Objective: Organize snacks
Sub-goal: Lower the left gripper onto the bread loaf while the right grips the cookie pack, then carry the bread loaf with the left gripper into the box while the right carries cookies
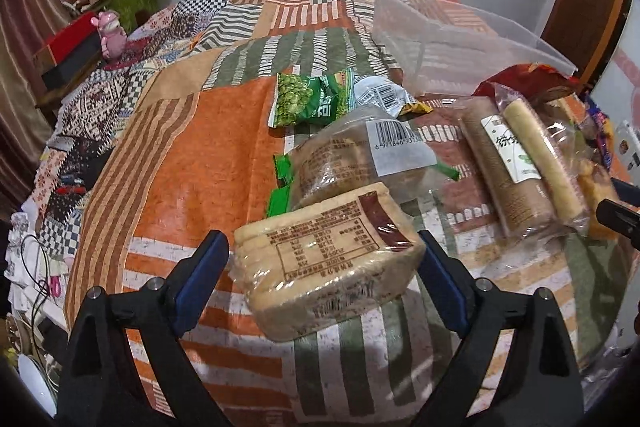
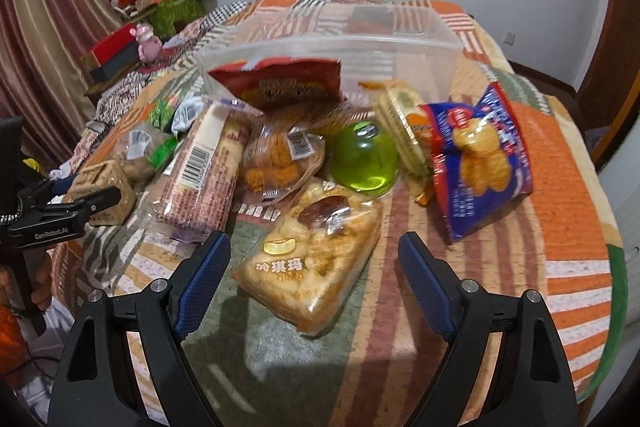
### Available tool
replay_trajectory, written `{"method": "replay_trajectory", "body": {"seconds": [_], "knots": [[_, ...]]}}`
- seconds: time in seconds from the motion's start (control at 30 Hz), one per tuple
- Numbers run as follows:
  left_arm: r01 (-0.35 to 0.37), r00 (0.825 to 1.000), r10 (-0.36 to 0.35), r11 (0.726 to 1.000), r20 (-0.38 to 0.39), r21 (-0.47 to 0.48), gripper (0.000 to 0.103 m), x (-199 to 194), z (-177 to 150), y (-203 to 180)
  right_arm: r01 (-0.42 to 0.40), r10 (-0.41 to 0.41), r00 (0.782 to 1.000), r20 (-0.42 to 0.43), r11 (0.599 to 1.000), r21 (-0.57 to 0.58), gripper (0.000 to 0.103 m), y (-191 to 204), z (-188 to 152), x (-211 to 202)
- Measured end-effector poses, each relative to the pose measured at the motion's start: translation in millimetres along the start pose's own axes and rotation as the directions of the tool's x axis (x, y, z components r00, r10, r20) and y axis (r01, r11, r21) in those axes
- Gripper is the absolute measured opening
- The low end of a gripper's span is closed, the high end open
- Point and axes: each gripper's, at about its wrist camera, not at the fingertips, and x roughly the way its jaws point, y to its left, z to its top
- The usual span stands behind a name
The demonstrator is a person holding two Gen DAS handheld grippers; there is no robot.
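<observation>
Snacks lie on a patchwork cloth. My left gripper (image 1: 322, 263) is open around a beige wafer pack (image 1: 328, 263); the right pad is next to it, the left pad apart. Behind it lie a clear biscuit bag (image 1: 344, 159), a green pea packet (image 1: 308, 99) and a long roll pack (image 1: 516, 163). My right gripper (image 2: 316, 267) is open over a sachima pack (image 2: 312, 255), not touching. Beyond lie a green jelly cup (image 2: 366, 159), a blue cracker bag (image 2: 480, 155), a pastry pack (image 2: 280, 155) and a red bag (image 2: 280, 79). The left gripper shows in the right wrist view (image 2: 92, 199).
A clear plastic bin (image 2: 320, 43) stands at the back of the pile, also in the left wrist view (image 1: 460, 43). The table edge drops off at left and right. Boxes, a pink toy (image 1: 110, 31) and clutter sit far left by the curtain.
</observation>
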Motion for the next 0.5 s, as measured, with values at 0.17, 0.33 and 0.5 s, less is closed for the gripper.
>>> {"method": "replay_trajectory", "body": {"seconds": [0.17, 0.33, 0.5], "knots": [[-0.028, 0.999, 0.026, 0.997, 0.026, 0.077, 0.083, 2.2, -3.1, -13.0, -0.012, 0.013, 0.999, -0.035, 1.000, 0.025, 0.066, -5.0, 0.4, 11.6], [-0.035, 0.999, 0.031, 0.994, 0.038, 0.102, 0.081, 0.3, -4.4, -15.0, 0.021, -0.020, 1.000, -0.024, 0.998, 0.052, 0.046, -14.2, 0.0, 7.7], [-0.031, 0.998, 0.025, 0.993, 0.053, 0.116, 0.081, -12.7, -3.3, -14.6, 0.024, -0.023, 1.000, -0.016, 0.998, 0.062, 0.043, -21.3, -4.6, -2.1]]}}
